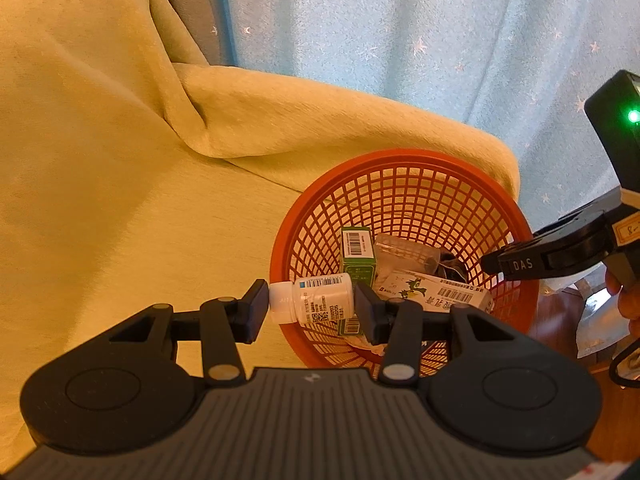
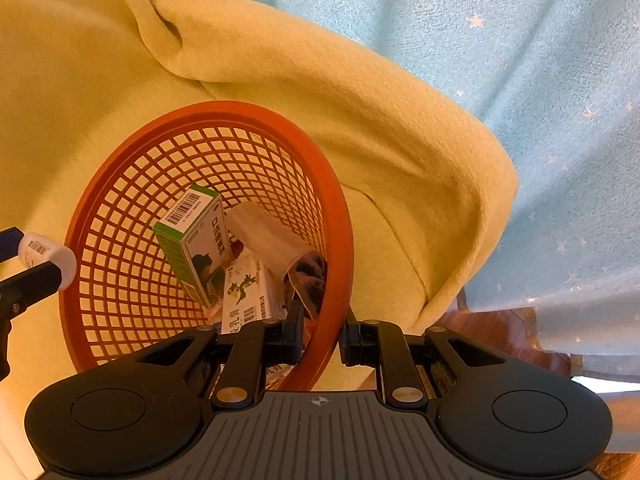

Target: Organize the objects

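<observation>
My left gripper (image 1: 311, 307) is shut on a white pill bottle (image 1: 316, 298), which lies sideways with its cap to the left, at the near-left rim of an orange mesh basket (image 1: 400, 156). Inside the basket lie a green box (image 1: 358, 248), a white box with a green dragon (image 1: 436, 290) and a clear pouch (image 1: 404, 252). My right gripper (image 2: 322, 338) is shut on the basket's rim (image 2: 240, 110), one finger inside and one outside. In the right wrist view the bottle (image 2: 48, 254) shows at the far left, the green box (image 2: 196, 240) and the dragon box (image 2: 246, 292) inside.
The basket rests on a yellow-green blanket (image 1: 120, 160) draped over a cushioned seat. A light-blue curtain with stars (image 1: 420, 40) hangs behind. Wooden furniture (image 2: 500, 336) shows at the lower right. A person's hand (image 1: 628, 308) holds the right gripper (image 1: 496, 264).
</observation>
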Motion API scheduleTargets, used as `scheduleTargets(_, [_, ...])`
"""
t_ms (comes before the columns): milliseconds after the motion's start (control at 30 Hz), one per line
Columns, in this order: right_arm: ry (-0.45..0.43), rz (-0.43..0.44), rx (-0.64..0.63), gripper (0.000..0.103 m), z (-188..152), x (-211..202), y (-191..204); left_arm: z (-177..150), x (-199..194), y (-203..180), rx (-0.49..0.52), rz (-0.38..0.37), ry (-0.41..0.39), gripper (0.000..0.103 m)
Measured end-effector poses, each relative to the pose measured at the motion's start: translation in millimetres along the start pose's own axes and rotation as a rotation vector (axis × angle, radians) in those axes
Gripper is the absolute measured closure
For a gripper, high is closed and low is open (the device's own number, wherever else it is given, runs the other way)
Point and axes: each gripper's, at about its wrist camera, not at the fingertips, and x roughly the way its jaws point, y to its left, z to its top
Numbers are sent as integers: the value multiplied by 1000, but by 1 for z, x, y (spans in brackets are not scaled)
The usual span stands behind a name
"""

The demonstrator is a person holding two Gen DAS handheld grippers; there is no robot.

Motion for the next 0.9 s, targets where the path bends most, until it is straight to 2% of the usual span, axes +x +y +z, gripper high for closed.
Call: scheduleTargets(900, [-11, -42, -33, 89, 2, 2, 5, 3, 7, -12, 9, -15, 14, 61])
